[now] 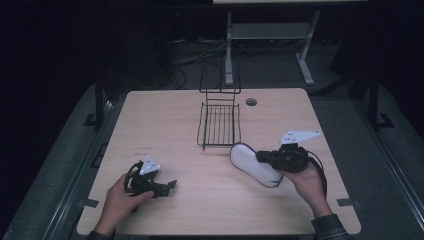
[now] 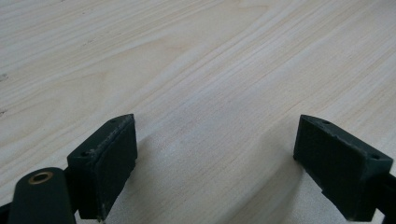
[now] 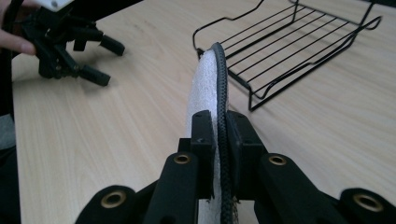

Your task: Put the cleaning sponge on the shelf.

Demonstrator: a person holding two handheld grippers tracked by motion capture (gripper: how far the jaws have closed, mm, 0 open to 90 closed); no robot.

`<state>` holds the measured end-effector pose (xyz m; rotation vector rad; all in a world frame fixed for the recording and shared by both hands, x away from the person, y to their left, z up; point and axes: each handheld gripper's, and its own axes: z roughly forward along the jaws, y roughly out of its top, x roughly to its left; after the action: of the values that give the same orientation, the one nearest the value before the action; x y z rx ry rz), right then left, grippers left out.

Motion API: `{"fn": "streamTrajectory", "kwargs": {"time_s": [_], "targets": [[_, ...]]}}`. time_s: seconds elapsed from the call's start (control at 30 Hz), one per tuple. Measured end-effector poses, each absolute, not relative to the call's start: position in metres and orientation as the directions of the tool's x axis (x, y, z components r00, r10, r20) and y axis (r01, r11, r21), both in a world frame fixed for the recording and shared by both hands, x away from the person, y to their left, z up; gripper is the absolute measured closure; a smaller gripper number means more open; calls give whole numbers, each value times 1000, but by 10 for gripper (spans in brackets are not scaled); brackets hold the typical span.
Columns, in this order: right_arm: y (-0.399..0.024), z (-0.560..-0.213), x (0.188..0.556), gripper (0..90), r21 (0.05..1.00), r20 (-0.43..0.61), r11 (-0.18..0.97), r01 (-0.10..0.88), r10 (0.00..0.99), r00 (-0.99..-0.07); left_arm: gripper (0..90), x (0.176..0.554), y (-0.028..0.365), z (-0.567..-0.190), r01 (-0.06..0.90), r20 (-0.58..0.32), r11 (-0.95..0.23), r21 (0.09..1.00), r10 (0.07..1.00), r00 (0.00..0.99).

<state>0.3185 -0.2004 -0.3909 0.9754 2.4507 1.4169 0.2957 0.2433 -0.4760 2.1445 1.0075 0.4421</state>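
A: Starting with the high view. Where is the pad [image 1: 250, 166]?

B: On the right half of the table [image 1: 165, 115], clamped at its near end in the right gripper [image 1: 260, 156]. Long axis running from the hand up and leftward, far tip just beside the front right corner of the rack [image 1: 219, 125].

A: And the left gripper [image 1: 171, 186]?

B: Resting low on the left side, jaws apart, holding nothing. Well apart from the pad and farther from the rack than the right one.

A: On to the left gripper view.

B: Bare wood of the table [image 2: 187, 56] between two wide-open jaws of the left gripper [image 2: 215, 154]. Nothing within reach there.

A: Then the right gripper view.

B: Jaws of the right gripper [image 3: 218, 140] squeezed together on the pad [image 3: 203, 88], which stands on edge: white fuzzy face to one side, dark braided rim to the other. Pointing straight ahead along the jaws. Rack [image 3: 289, 46] ahead and to the right in this view, its front rim near the pad's tip; cannot tell whether touching. Left gripper [image 3: 107, 61] far off at the upper left, spread open.

A: So what does the next move probably turn on?

B: Likely on that offset: swinging the tip toward the rack's open tray and over the front rim, done by the right hand alone.
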Motion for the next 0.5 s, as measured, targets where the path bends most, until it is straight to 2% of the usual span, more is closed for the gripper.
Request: {"fn": "streamTrajectory", "kwargs": {"time_s": [0.5], "targets": [[-203, -371, 337, 818, 847, 168, 305, 436, 625, -762, 126, 296, 243, -476, 527, 6, -441, 726, 771, 637]]}}
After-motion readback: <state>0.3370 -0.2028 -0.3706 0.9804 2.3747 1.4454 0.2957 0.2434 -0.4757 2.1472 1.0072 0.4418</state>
